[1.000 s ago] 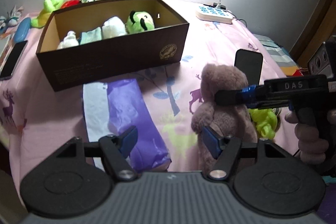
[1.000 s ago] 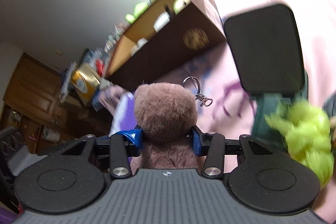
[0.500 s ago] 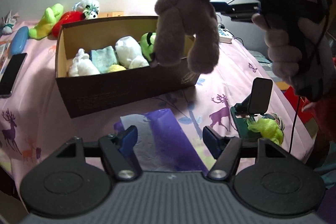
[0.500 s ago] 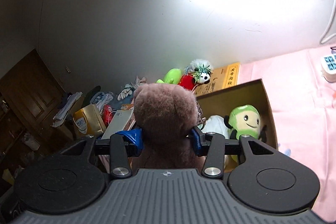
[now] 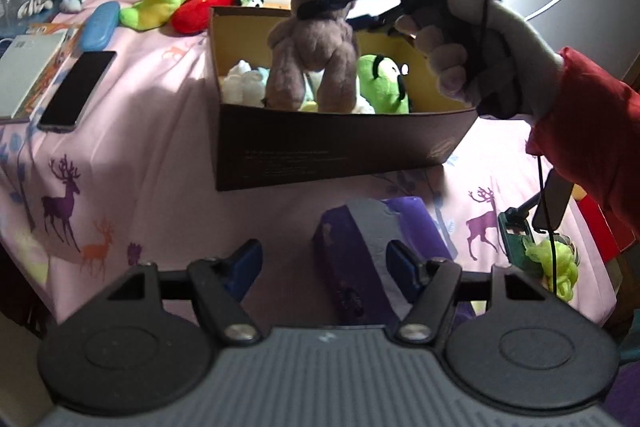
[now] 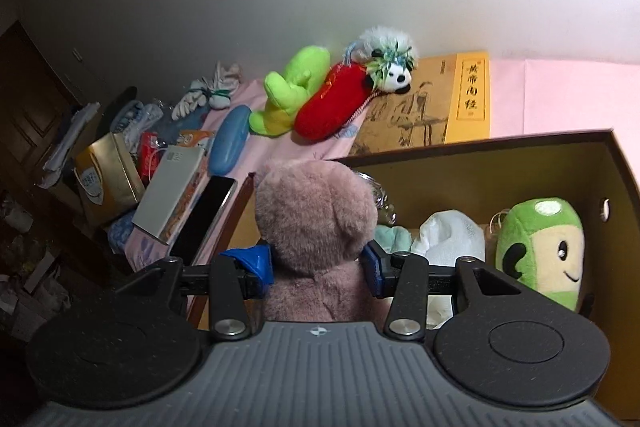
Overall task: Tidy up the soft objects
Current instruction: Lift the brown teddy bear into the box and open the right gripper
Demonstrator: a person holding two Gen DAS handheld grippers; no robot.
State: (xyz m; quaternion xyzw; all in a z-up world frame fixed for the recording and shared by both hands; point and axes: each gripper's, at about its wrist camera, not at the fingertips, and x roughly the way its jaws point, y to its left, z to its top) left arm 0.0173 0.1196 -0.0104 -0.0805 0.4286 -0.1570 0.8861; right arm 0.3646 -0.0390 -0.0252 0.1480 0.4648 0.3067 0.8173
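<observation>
My right gripper (image 6: 318,269) is shut on a brown teddy bear (image 6: 316,227) at its neck. In the left wrist view the bear (image 5: 312,59) hangs from that gripper (image 5: 320,5) with its legs inside the brown cardboard box (image 5: 340,147). The box holds a green plush (image 5: 382,83) and white and pale soft toys (image 5: 242,85). My left gripper (image 5: 324,263) is open and empty, low over the pink cloth, above a purple packet (image 5: 360,255).
Behind the box lie a lime plush (image 5: 158,1), a red plush (image 5: 200,15), a panda toy (image 6: 390,67) and a yellow book (image 6: 452,103). A phone (image 5: 76,87), a blue case (image 5: 98,29) and a white box (image 5: 28,71) lie left. A lime yarn toy (image 5: 554,263) lies right.
My right gripper has carried the bear from above the box's right side down and left into the box. My left gripper has stayed open and shifted slightly.
</observation>
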